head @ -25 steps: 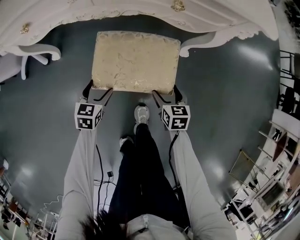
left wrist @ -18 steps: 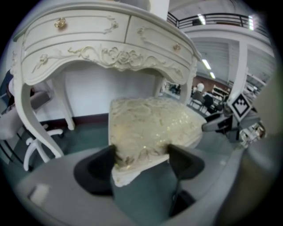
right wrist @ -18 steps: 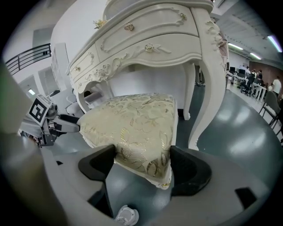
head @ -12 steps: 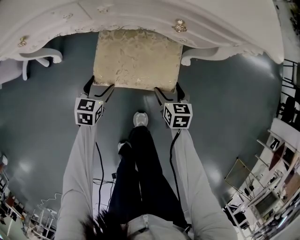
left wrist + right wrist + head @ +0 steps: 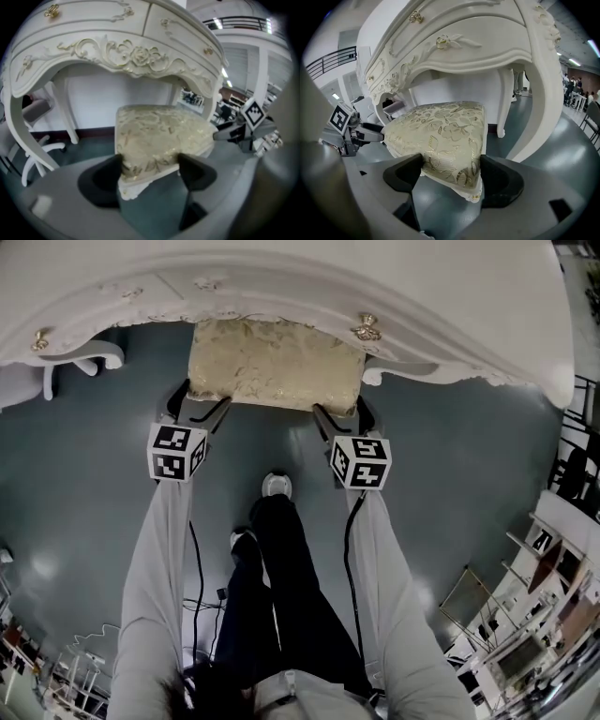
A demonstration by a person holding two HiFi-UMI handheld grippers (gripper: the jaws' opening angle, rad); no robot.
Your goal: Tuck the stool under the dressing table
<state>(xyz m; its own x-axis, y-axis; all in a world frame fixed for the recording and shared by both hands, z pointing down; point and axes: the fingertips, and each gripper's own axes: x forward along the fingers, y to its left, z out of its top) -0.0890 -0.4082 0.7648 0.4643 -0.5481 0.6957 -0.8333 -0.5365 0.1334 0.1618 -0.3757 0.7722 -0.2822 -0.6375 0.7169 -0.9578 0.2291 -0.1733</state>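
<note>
1. Left gripper view: the left gripper point(image 5: 150, 172) has its jaws pressed onto the near left corner of the stool point(image 5: 159, 133), one jaw on each side of the gold-patterned cushion.
2. In the right gripper view, the right gripper point(image 5: 452, 174) clamps the cushion's near right corner in the same way.
3. The stool stands on the grey floor point(image 5: 84, 484). Its far part lies under the front edge of the white dressing table point(image 5: 281, 277), and its near part sticks out.
4. The person's shoe point(image 5: 276, 486) rests on the floor near the stool, between the two grippers.
</note>
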